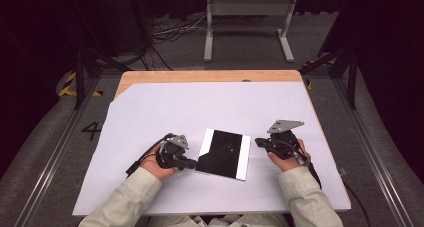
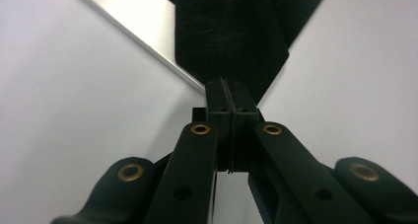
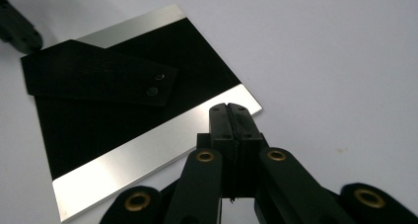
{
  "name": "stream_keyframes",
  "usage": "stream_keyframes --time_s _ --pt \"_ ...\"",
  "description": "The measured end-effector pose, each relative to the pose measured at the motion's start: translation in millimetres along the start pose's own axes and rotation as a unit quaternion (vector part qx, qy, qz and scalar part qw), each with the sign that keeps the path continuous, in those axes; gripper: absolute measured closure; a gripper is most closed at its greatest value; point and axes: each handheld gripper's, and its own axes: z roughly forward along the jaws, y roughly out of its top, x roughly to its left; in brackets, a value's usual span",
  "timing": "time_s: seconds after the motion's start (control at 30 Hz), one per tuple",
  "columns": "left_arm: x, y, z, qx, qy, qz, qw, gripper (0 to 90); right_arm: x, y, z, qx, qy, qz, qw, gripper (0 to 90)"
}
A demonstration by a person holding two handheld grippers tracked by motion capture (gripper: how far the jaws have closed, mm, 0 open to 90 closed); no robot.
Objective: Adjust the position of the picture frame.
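— Biggest first: white worktop (image 1: 150,187), with a wood edge (image 1: 200,76) at the far side.

— And on it?

— Flat black plate (image 1: 222,154), lying near the front, about in the middle, between the two hands.

— Left tool (image 1: 192,163)?

— Right at the plate's near left corner. Pressed together, nothing pinched. Touching or not, hard to tell.

— Right tool (image 1: 259,142)?

— Just beside the plate's right side, a bit apart from it. Pressed together too, holding nothing.

— Shape of the plate?

— Nearly square. Two silver strips (image 3: 148,155) along the left and right sides, running from near to far, with the far ends leaning a little to the right.

— Anything on top?

— A black flap (image 3: 98,78), long and thin. Lies across the plate from the left corner toward the middle, sticking out a little past the edge by the left tool. Two tiny studs (image 3: 155,84) at its inner end.

— Heavy or light?

— Probably light, being so thin. Looks stiff, like metal or hard board. Shiny strips, so likely slippery. Flat on the worktop, so hard to get under.

— Where to take hold, then?

— Best at the flap's loose end, where it hangs over the edge. Looks softer and rougher there, so easier to pinch. Or at a corner, once lifted a bit.
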Motion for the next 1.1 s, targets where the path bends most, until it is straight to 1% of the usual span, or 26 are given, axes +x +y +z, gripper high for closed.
stream_keyframes --time_s 0.07,0.13,0.17,0.2,0.27,0.37,0.4,0.43,0.5,0.6,0.73,0.77,0.8,0.87,0.9,0.97,1.0,1.07,1.1 --pt "-3.2 2.9 4.2 -0.002 -0.008 0.009 0.9999 90.0 -2.4 -1.4 0.7 0.007 -0.006 0.008 0.9999 89.9" --pt "-5.0 4.2 6.5 -0.007 -0.008 0.015 0.9998 90.0 -4.7 -2.7 0.9 0.013 -0.011 0.016 0.9997 89.9" --pt "-5.8 4.6 6.5 -0.007 -0.007 0.016 0.9998 90.0 -5.3 -3.0 1.1 0.014 -0.013 0.018 0.9996 89.9" --pt "-6.1 4.6 6.5 -0.013 -0.006 0.015 0.9998 90.0 -5.8 -3.5 1.1 0.017 -0.014 0.023 0.9995 89.9" --pt "-5.5 4.4 6.1 -0.016 -0.005 0.014 0.9998 90.0 -8.2 -4.7 2.6 0.022 -0.018 0.027 0.9992 90.0" --pt "-3.5 3.3 3.9 -0.014 0.016 0.010 0.9997 90.0 -9.5 -6.0 5.3 0.030 -0.022 0.033 0.9988 90.0" --pt "-1.7 2.3 2.0 -0.018 0.027 0.006 0.9995 90.0 -10.0 -6.7 7.1 0.033 -0.022 0.036 0.9986 89.9" --pt "-0.6 1.9 0.1 -0.020 0.032 0.001 0.9993 89.3 -10.9 -7.6 9.6 0.037 -0.024 0.038 0.9983 89.9" --pt "2.2 -0.1 -4.7 -0.033 0.047 -0.009 0.9983 87.1 -11.6 -8.6 13.3 0.043 -0.028 0.044 0.9977 89.9" --pt "6.0 -4.1 -12.7 -0.044 0.066 -0.021 0.9966 85.6 -12.6 -9.3 20.2 0.053 -0.031 0.050 0.9969 89.9" --pt "9.2 -11.5 -21.7 -0.061 0.100 -0.029 0.9927 81.6 -13.6 -8.7 29.5 0.062 -0.031 0.054 0.9961 89.9" --pt "9.2 -13.2 -24.2 -0.065 0.102 -0.029 0.9922 81.0 -13.9 -8.4 34.3 0.067 -0.028 0.055 0.9958 89.9" --pt "9.2 -13.2 -24.2 -0.065 0.102 -0.029 0.9922 80.4 -13.9 -8.4 34.3 0.067 -0.028 0.055 0.9958 89.9" --pt "8.5 -16.0 -27.6 -0.077 0.109 -0.036 0.9905 80.0 -13.7 -8.0 41.6 0.074 -0.023 0.053 0.9955 89.9" --pt "8.6 -16.9 -29.4 -0.077 0.110 -0.037 0.9903 79.8 -13.3 -7.0 43.5 0.072 -0.023 0.053 0.9957 90.0" --pt "7.9 -19.7 -31.0 -0.085 0.114 -0.045 0.9888 79.4 -12.2 -4.2 47.7 0.069 -0.019 0.053 0.9960 90.0" --pt "7.9 -21.1 -32.1 -0.084 0.113 -0.046 0.9889 79.2 -10.3 -2.4 50.6 0.067 -0.021 0.053 0.9961 89.9" --pt "7.3 -24.2 -32.6 -0.086 0.114 -0.052 0.9883 78.5 -8.4 2.0 54.4 0.070 -0.038 0.040 0.9960 90.0" --pt "6.5 -25.4 -32.9 -0.085 0.115 -0.054 0.9882 78.4 -9.0 3.1 56.4 0.066 -0.038 0.042 0.9962 90.0"
